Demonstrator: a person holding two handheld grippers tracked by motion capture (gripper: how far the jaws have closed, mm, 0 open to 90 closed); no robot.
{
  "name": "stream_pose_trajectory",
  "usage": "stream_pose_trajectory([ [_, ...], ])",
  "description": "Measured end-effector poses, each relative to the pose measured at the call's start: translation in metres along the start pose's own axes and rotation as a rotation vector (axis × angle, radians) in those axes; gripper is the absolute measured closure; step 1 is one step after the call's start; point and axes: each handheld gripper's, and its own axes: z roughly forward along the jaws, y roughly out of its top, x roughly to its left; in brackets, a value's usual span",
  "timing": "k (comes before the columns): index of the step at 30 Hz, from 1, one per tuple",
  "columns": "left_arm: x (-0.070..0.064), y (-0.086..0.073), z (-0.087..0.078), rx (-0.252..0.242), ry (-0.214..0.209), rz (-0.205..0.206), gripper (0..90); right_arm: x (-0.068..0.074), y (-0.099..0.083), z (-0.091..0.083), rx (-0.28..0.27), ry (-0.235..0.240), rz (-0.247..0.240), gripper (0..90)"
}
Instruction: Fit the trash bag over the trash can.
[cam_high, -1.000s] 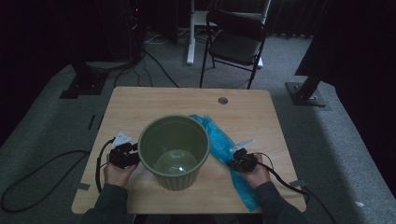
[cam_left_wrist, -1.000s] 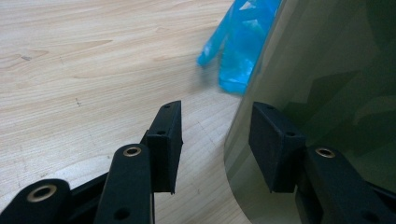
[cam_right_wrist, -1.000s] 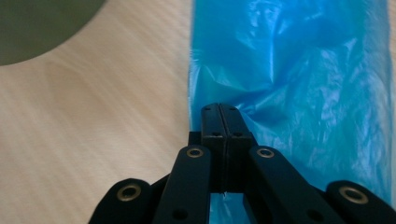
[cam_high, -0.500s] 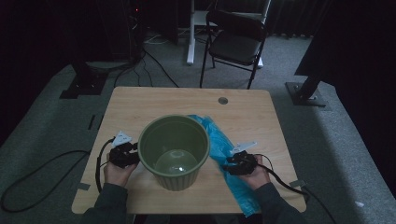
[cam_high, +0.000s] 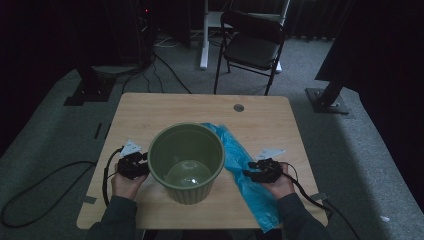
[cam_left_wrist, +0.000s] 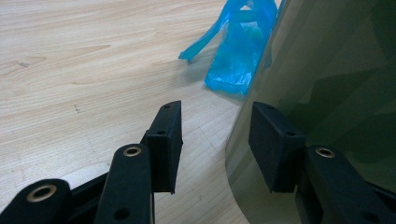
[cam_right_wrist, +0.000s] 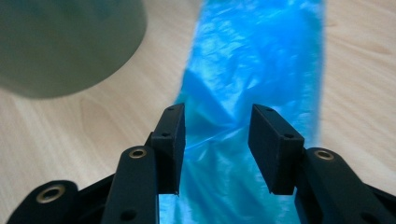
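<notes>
The right gripper (cam_right_wrist: 217, 140) hung with jaws apart over the blue bag (cam_right_wrist: 252, 93) near the table's (cam_high: 150, 110) front edge, about to pinch it; the left gripper (cam_left_wrist: 215, 140), also unclenched, flanked the green bucket (cam_high: 186, 160).

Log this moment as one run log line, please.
left gripper: open beside green bin | right gripper: open over blue bag | bag flat on table, not gripped

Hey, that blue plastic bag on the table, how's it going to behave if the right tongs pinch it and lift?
The blue plastic bag looks thin and crinkled, so it will probably hang limp and drape rather than hold shape. It likely weighs very little. Its glossy film may slip between the right tongs, now open above it, and its far end beside the green bucket may drag.
</notes>
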Motion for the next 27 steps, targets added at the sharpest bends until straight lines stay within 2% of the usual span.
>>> stream_pose_trajectory([
  [3,0.0,0.0,0.0,0.002,-0.005,0.0,54.9,-0.011,0.0,0.0,0.009,-0.032,0.027,51.7],
  [7,0.0,-0.001,-0.002,0.004,-0.006,0.0,54.8,-0.021,-0.001,0.006,0.04,-0.07,0.04,49.5],
  [9,0.0,-0.001,-0.003,0.003,-0.005,0.001,54.8,-0.026,0.0,0.008,0.048,-0.073,0.056,48.0],
  [20,0.002,-0.006,-0.009,0.017,-0.003,-0.012,54.2,-0.044,-0.005,0.02,0.086,-0.056,0.105,39.4],
  [27,-0.002,-0.012,-0.011,0.056,-0.021,0.005,54.1,-0.043,-0.002,0.026,0.096,-0.025,0.11,38.9],
])
